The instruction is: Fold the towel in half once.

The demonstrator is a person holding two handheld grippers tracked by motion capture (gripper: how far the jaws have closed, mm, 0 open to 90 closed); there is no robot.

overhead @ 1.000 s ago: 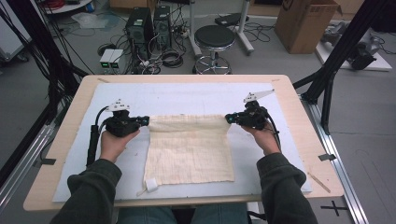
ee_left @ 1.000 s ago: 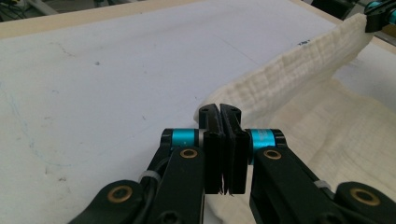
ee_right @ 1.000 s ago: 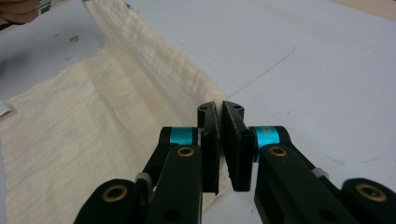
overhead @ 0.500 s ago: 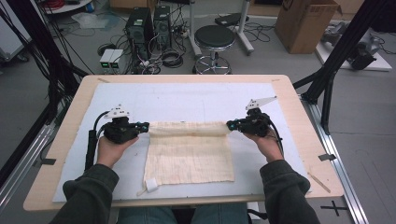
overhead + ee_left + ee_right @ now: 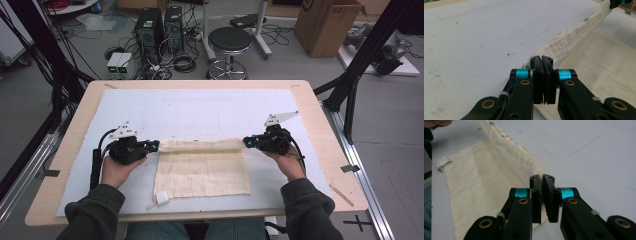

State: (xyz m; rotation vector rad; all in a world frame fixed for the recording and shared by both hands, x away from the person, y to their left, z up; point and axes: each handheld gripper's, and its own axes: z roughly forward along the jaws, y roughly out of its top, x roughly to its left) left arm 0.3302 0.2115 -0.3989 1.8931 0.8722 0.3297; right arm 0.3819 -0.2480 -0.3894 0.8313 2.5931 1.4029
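Cream cloth point(image 5: 202, 170) hangs pinched between left gripper point(image 5: 154, 146) and right gripper point(image 5: 246, 142); the right gripper view reveals printed marks.

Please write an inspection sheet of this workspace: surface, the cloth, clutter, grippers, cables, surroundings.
Surface: wooden table covered by a white mat with faint marks.
Job's things: cream cloth lying on the mat, its far edge lifted and stretched between both grippers; a small white loop tag at the near left corner.
Clutter: a thin wooden stick on the near right table edge.
Grippers: left gripper and right gripper are both shut on the cloth's far corners.
Cables: a black cable trails from the left gripper.
Surroundings: stool, computer towers, cardboard box, tangled floor cables.
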